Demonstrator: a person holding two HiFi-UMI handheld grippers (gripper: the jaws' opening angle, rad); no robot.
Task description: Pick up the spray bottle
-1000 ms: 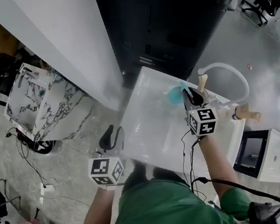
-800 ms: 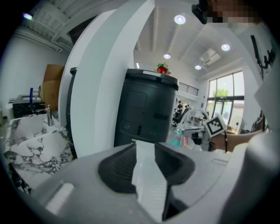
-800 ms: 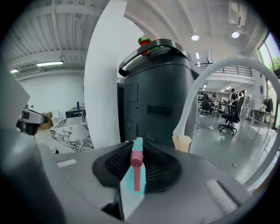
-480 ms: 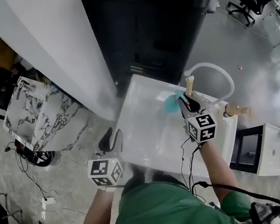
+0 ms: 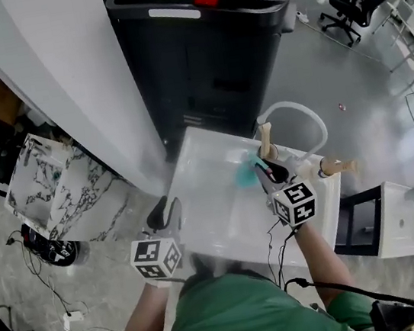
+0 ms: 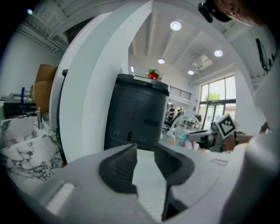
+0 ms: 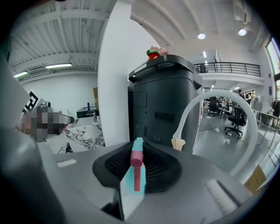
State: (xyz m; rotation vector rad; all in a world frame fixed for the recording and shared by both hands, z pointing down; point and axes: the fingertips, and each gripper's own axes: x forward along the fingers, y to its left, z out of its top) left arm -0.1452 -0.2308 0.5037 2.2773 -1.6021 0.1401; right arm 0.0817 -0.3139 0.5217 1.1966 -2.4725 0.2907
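Observation:
The spray bottle (image 5: 247,173) is teal with a pink trigger and nozzle. My right gripper (image 5: 264,168) is shut on it above the far right part of the white table (image 5: 208,199). In the right gripper view the bottle (image 7: 134,174) stands upright between the dark pads, its nozzle pointing away from the camera. My left gripper (image 5: 165,210) hangs at the table's near left edge. In the left gripper view its jaws (image 6: 145,164) stand a little apart with nothing between them.
A tall black cabinet (image 5: 206,53) with red and green items on top stands behind the table. A white hose (image 5: 291,110) arches between two wooden posts (image 5: 265,140) at the table's far right. A marble slab (image 5: 47,177) and cables lie on the floor to the left.
My right gripper has moved up and leftward in the picture with the spray bottle in it. The left gripper has risen a little beside the table's edge.

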